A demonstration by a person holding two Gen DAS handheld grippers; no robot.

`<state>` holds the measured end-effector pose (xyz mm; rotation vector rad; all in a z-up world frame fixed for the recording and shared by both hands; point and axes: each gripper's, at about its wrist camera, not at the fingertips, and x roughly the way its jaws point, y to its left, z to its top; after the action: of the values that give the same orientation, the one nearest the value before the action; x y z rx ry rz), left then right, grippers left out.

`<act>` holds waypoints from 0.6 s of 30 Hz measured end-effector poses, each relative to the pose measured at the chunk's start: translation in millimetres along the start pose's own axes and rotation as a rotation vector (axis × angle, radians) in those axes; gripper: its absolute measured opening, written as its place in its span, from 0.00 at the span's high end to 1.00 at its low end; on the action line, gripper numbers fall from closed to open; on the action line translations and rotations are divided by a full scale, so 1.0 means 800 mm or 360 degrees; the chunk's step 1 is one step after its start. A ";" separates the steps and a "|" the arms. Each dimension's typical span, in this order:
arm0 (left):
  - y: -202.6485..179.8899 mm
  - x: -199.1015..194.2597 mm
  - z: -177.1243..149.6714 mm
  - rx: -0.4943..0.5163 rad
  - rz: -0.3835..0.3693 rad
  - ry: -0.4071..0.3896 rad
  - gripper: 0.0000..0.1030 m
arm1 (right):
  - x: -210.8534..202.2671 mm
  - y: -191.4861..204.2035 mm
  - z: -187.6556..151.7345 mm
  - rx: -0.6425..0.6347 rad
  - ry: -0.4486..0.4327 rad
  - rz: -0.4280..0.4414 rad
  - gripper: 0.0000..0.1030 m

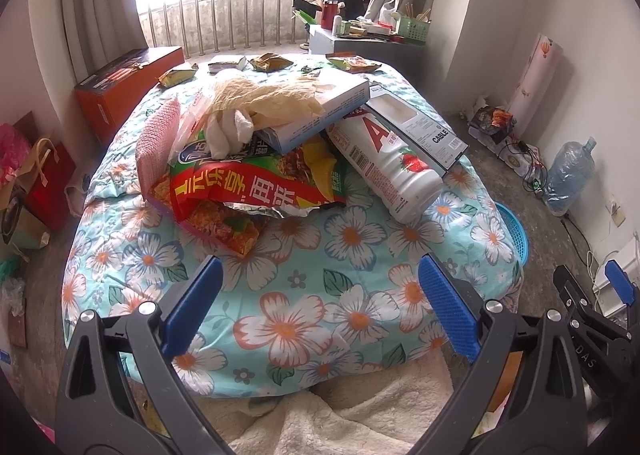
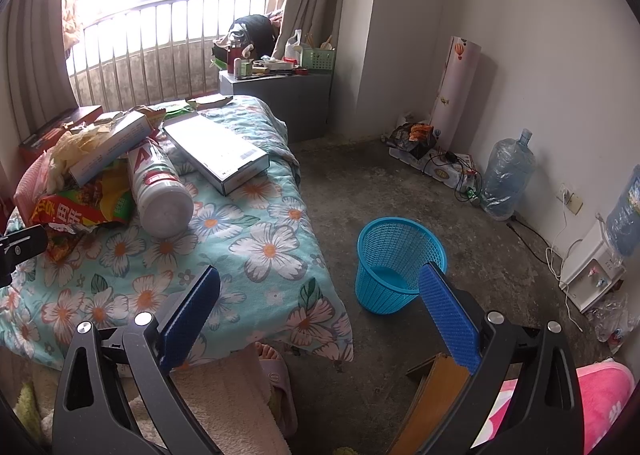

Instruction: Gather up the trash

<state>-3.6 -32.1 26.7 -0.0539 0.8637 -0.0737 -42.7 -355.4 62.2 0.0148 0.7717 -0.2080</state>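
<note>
Quilt [image 1: 320,295] foreground bare; trash pile [image 1: 256,159] blocks beyond.

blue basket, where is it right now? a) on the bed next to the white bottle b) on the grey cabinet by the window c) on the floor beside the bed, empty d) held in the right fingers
c: the right wrist view shows the blue basket standing upright on the bare floor just off the edge of the bed, with nothing inside it.
</note>
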 end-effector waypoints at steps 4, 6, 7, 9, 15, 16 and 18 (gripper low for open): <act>0.001 0.000 -0.001 0.0000 0.0001 0.0000 0.09 | 0.000 0.000 0.000 0.0001 0.0001 0.0001 0.06; 0.001 0.000 0.000 0.0000 0.0000 0.0001 0.09 | 0.000 0.000 0.000 0.0000 0.0002 0.0001 0.06; 0.001 0.000 0.000 0.0000 0.0000 0.0001 0.09 | 0.000 0.000 0.000 0.0000 0.0002 0.0002 0.06; 0.001 0.000 0.000 -0.0001 0.0001 0.0001 0.09 | 0.000 0.000 0.000 0.0000 0.0000 0.0001 0.06; 0.002 0.000 -0.001 -0.0001 0.0001 0.0003 0.09 | 0.000 0.001 0.000 -0.0001 0.0002 0.0004 0.06; 0.002 0.000 -0.001 -0.0001 0.0001 0.0003 0.09 | -0.001 0.001 0.000 -0.0001 0.0002 0.0003 0.06; 0.002 0.000 -0.001 -0.0001 0.0001 0.0003 0.09 | -0.001 0.001 0.000 -0.0001 0.0002 0.0004 0.06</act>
<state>-3.9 -30.8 25.8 -0.0542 0.8658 -0.0727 -42.9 -354.4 62.2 0.0152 0.7731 -0.2054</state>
